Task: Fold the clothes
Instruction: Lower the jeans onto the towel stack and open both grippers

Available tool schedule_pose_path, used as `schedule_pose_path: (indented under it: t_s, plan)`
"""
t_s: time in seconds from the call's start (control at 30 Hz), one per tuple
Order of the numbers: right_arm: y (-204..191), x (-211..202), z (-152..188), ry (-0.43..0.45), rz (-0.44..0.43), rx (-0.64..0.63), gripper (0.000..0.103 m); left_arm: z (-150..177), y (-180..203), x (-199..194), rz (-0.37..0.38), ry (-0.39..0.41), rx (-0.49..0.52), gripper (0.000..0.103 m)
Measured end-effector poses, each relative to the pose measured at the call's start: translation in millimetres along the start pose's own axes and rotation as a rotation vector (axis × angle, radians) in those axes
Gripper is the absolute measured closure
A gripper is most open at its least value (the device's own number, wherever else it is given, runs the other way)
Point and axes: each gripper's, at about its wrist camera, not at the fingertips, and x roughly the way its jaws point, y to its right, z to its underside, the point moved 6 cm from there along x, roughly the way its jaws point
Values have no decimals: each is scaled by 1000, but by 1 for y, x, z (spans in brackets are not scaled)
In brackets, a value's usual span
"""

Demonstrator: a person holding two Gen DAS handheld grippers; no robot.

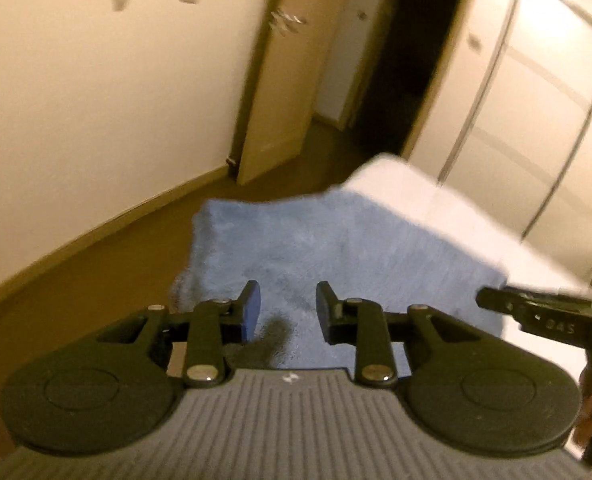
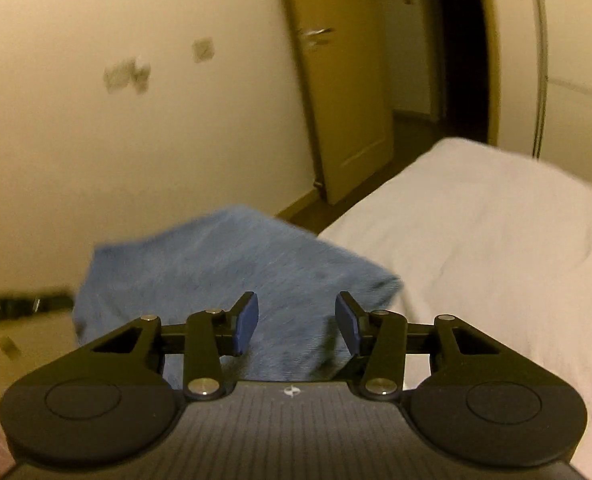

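We are hovering both claws over blue cloth (image 1: 336, 248) lying folded at near-left corner of white bed (image 2: 496, 240), left edge hanging over floor (image 1: 115, 264). Left claw (image 1: 287, 312) standing spread, pinching nothing; right claw (image 2: 296, 324) spread wider, also empty. Judging fold largely done, tidying or further fold remaining. Open room lying right across bed; wall (image 1: 95, 120) and door (image 1: 279, 92) crowding left.
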Motion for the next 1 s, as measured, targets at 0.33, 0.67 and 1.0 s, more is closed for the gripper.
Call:
schedule_pose_path:
  t_s: [0.33,0.67,1.0]
  plan:
    - [-11,55,24,-76,1,-67,52,42,-6,28,8,-30,47,81]
    - [-12,3,9,-7,-56,21,50,34,15,-23,3,-5,136,83]
    - [-56,-13,55,-104,-109,-104,50,51,18,3,-67,-108,153,78]
